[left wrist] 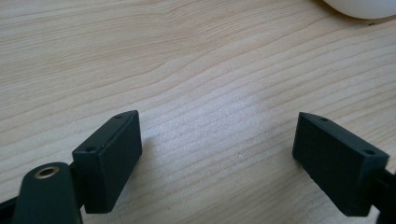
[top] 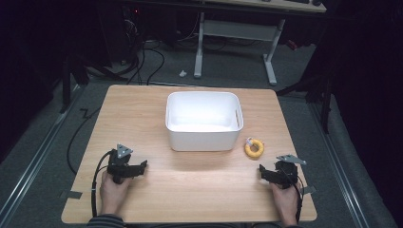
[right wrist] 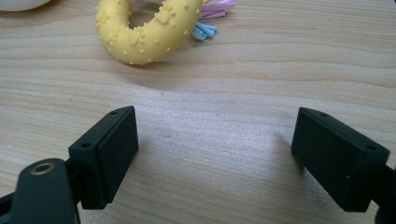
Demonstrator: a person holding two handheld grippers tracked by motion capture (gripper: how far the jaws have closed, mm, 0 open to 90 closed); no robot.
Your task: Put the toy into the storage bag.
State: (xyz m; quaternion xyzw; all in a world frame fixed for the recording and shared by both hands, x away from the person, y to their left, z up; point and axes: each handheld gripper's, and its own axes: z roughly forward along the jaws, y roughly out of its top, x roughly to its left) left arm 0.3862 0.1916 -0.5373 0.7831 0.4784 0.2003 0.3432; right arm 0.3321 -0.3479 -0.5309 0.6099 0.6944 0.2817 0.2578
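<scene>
Both tongs rested low on the counter [top: 190,190], my left tongs [left wrist: 217,154] and right tongs [right wrist: 215,154] spread wide, holding nothing. The yellow ring toy [right wrist: 149,30] lay just ahead of the right, beside the white bin [top: 203,118]. I judged the reach not begun; bare counter allowed a straight approach.

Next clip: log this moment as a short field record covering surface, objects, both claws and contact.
surface: wooden table
container: white bin, centre of table, nothing visible inside
object: yellow ring toy, lying flat beside the bin's right front corner, pink and blue tassels at its far side
left claw: open, low over bare wood, holding nothing
right claw: open, pointed at the ring toy, short of it
contact: neither claw touches the toy or the bin
</scene>
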